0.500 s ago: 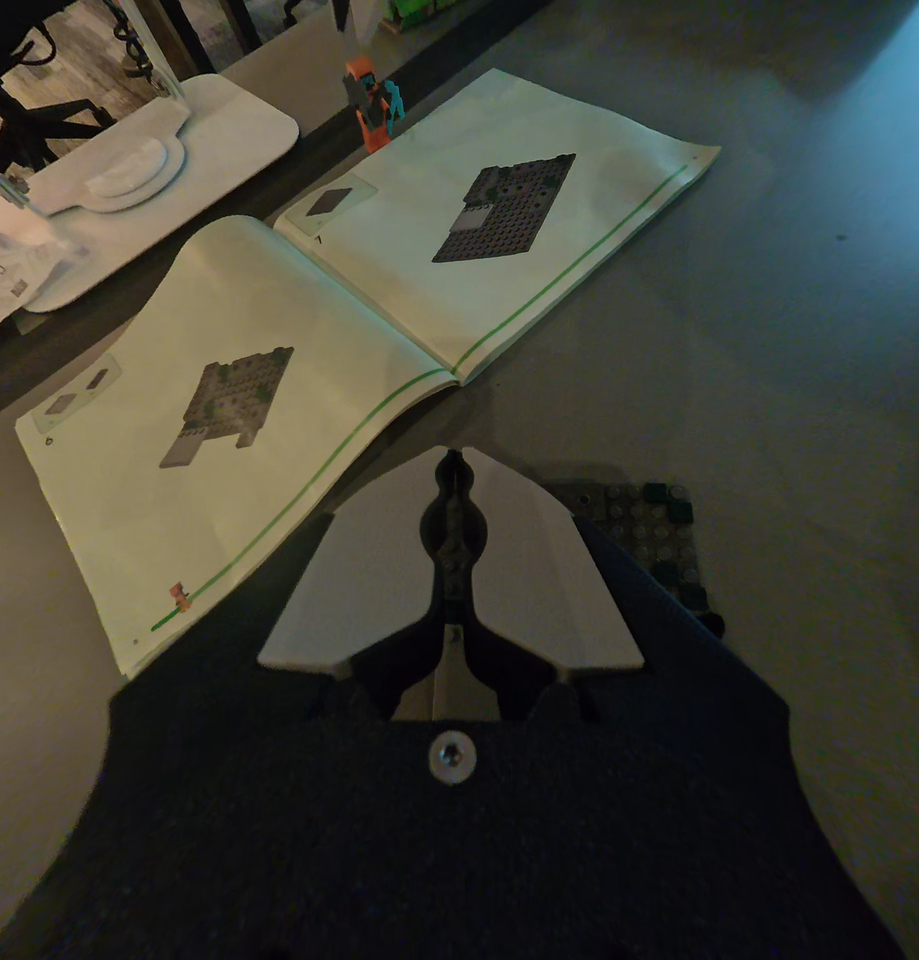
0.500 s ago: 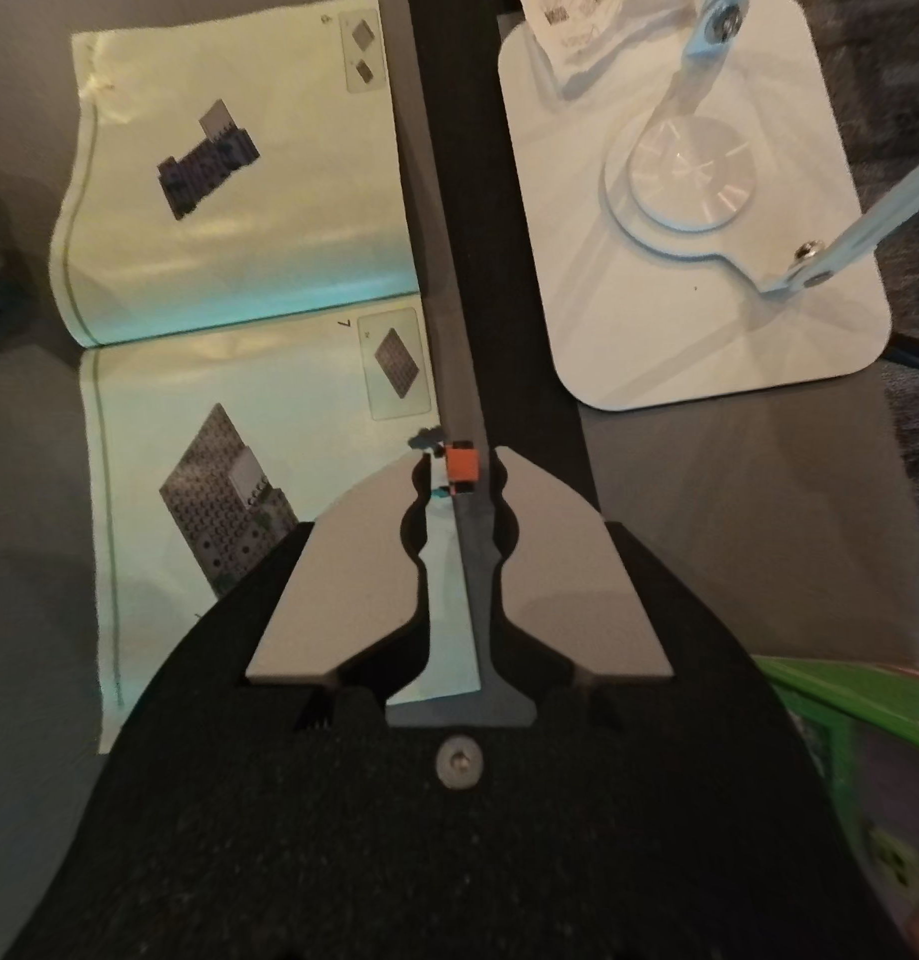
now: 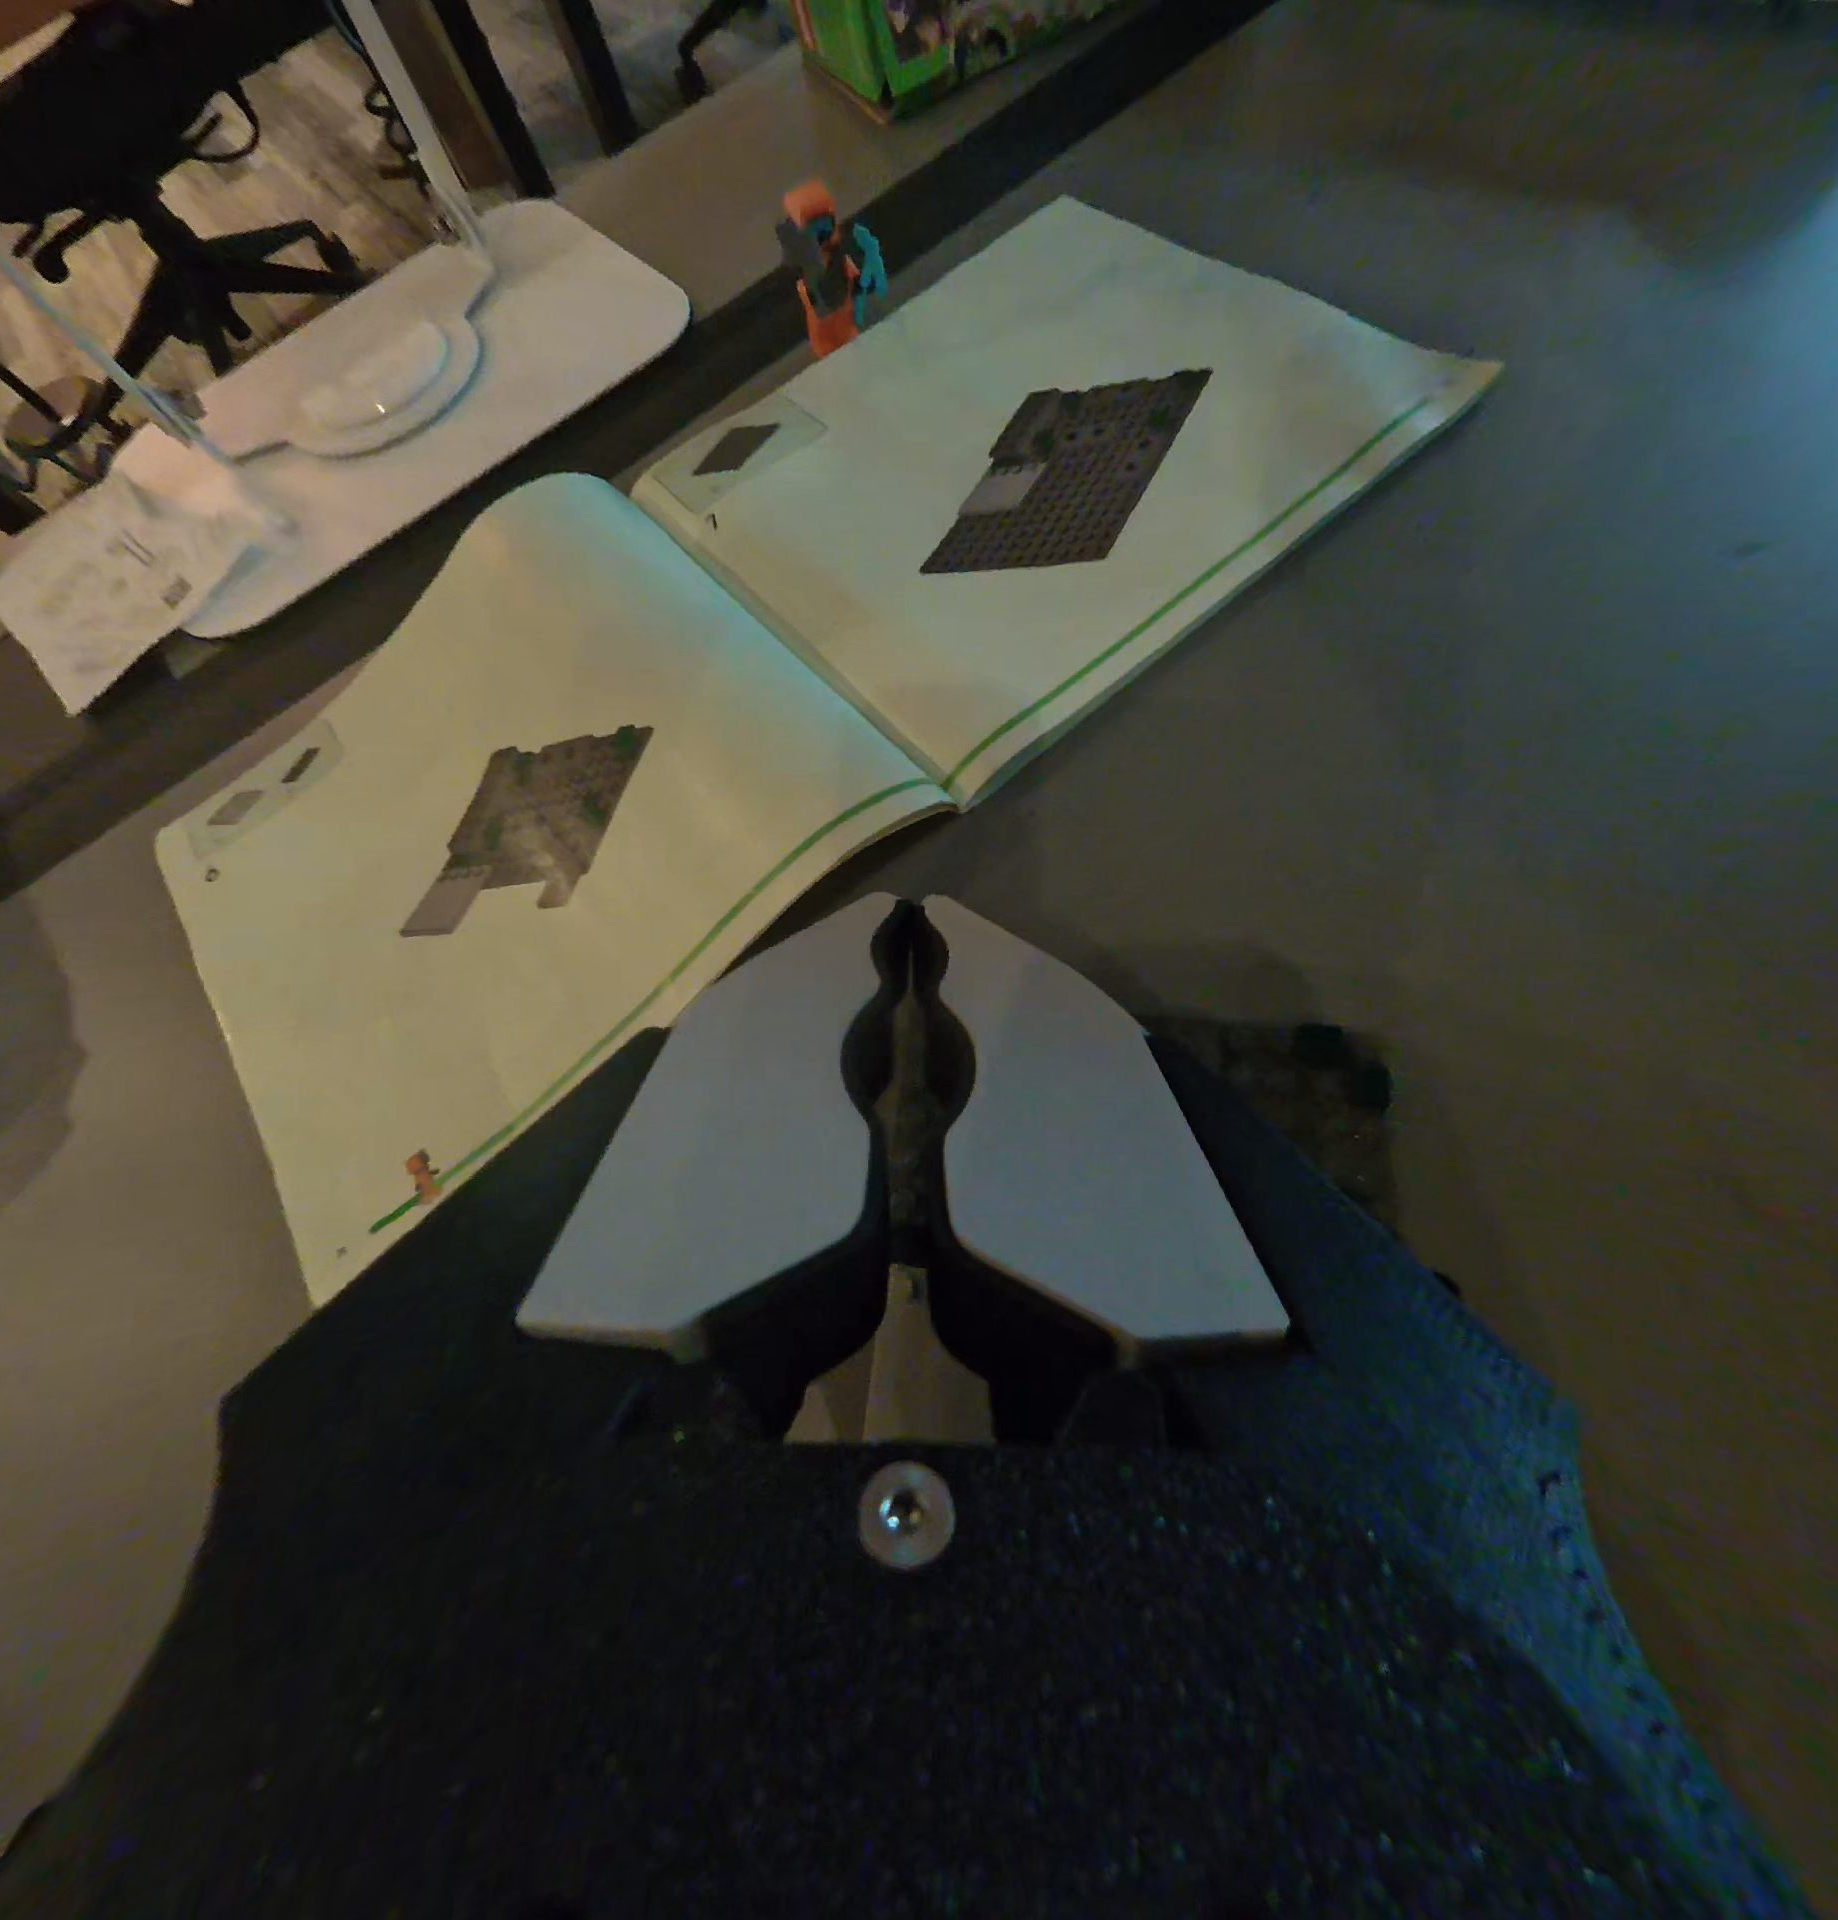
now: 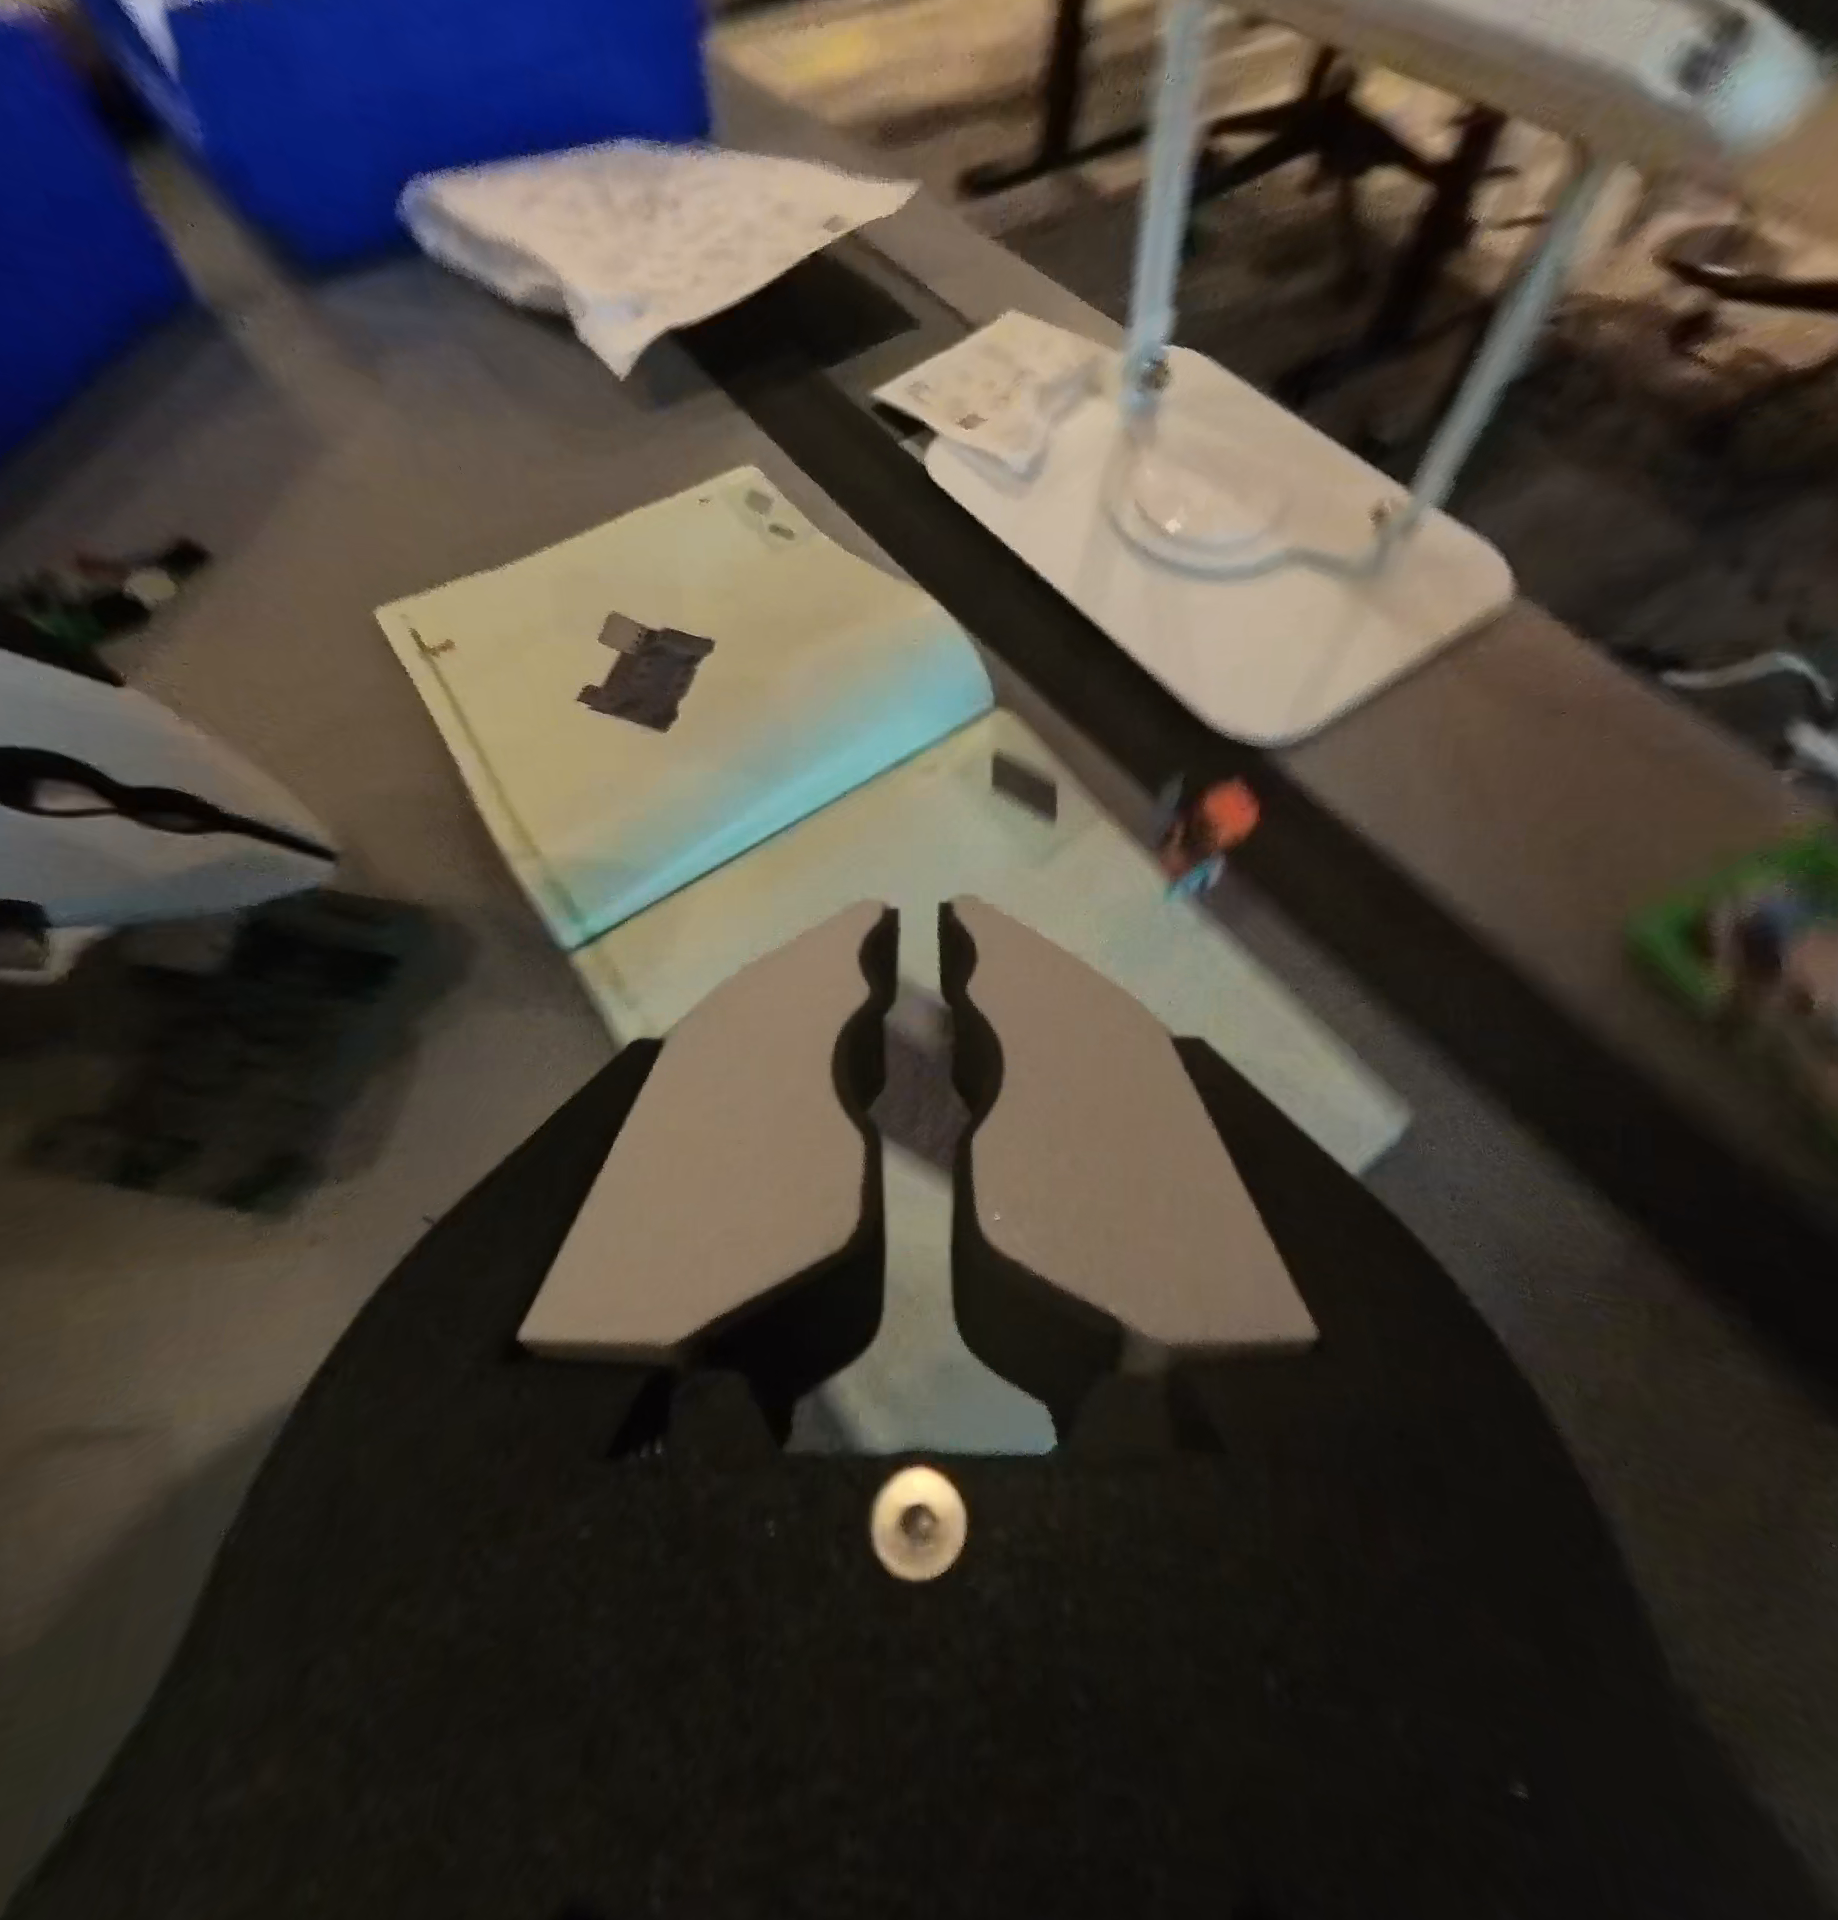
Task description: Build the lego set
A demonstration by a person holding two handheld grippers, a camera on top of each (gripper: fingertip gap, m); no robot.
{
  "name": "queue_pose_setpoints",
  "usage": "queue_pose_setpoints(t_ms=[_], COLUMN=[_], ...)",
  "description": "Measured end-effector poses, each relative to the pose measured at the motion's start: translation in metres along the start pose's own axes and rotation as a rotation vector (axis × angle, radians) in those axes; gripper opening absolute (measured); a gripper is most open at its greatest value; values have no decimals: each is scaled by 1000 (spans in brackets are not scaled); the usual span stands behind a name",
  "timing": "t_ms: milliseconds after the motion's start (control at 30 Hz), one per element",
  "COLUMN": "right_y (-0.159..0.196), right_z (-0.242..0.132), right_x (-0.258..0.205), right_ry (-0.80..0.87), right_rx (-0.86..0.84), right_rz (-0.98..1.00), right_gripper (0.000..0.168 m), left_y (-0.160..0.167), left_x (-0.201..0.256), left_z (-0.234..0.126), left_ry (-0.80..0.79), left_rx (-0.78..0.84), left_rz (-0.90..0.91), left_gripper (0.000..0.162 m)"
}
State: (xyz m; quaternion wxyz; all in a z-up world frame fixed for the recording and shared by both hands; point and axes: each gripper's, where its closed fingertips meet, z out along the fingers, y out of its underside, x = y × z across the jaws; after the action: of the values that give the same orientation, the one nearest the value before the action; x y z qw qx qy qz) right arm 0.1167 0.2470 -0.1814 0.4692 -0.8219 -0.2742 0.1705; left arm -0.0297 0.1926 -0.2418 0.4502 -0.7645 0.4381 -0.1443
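Note:
My left gripper [image 3: 910, 912] is shut on the edge of a dark grey studded Lego plate [image 3: 1310, 1091], which sticks out to the right behind its fingers, low over the grey table. In the right wrist view the plate [image 4: 219, 1049] is a dark blur at the left, below the left gripper's white finger [image 4: 115, 831]. My right gripper [image 4: 917, 912] is open by a narrow gap and empty, above the open instruction booklet [image 4: 686, 727]. An orange and teal minifigure [image 3: 827, 275] stands past the booklet [image 3: 603, 644], also visible in the right wrist view [image 4: 1211, 831].
A white lamp base [image 3: 447, 353] with thin poles stands beyond a dark gap between tables [image 4: 1050, 644]. Plastic bags [image 3: 125, 582] lie beside it. A green Lego box [image 3: 894, 52] stands at the back, and shows at the right in the other view [image 4: 1767, 935]. Loose bricks [image 4: 115, 582] lie far left. Tip to tip, the grippers are about 15 cm apart.
My right gripper has let go of the orange minifigure, drawn back from it and narrowed. The figure stands alone. The left gripper holds the plate much as before.

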Motion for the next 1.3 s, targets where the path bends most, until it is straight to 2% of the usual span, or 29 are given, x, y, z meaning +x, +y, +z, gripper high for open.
queue_pose_setpoints(t_ms=[100,267,433,667,900,1033,1167,1300], right_y=[20,45,62,61,73,87,90,91], right_z=[-26,-59,-72,-78,-88,-90,-96,-108], right_x=[-12,-35,-67,-76,-59,-37,-23,-10], right_ry=[95,197,247,369,493,555,595,666], right_rx=[44,83,85,219,263,248,249,254], right_rz=[87,195,210,218,261,299,331,312], right_gripper=[0,0,0,0,0,0,0,0], left_y=[-3,-9,-14,-14,3,8,13,20], left_x=[2,8,14,13,0,-17,-34,-41], left_z=[-4,-11,-18,-30,-49,-48,-43,-37], left_ry=[-1,1,6,2,-50,-93,-161,-160], left_rx=[11,33,58,99,143,165,165,148], left_rz=[3,22,36,17,-22,-36,28,10], left_gripper=[0,0,0,0,0,0,0,0])
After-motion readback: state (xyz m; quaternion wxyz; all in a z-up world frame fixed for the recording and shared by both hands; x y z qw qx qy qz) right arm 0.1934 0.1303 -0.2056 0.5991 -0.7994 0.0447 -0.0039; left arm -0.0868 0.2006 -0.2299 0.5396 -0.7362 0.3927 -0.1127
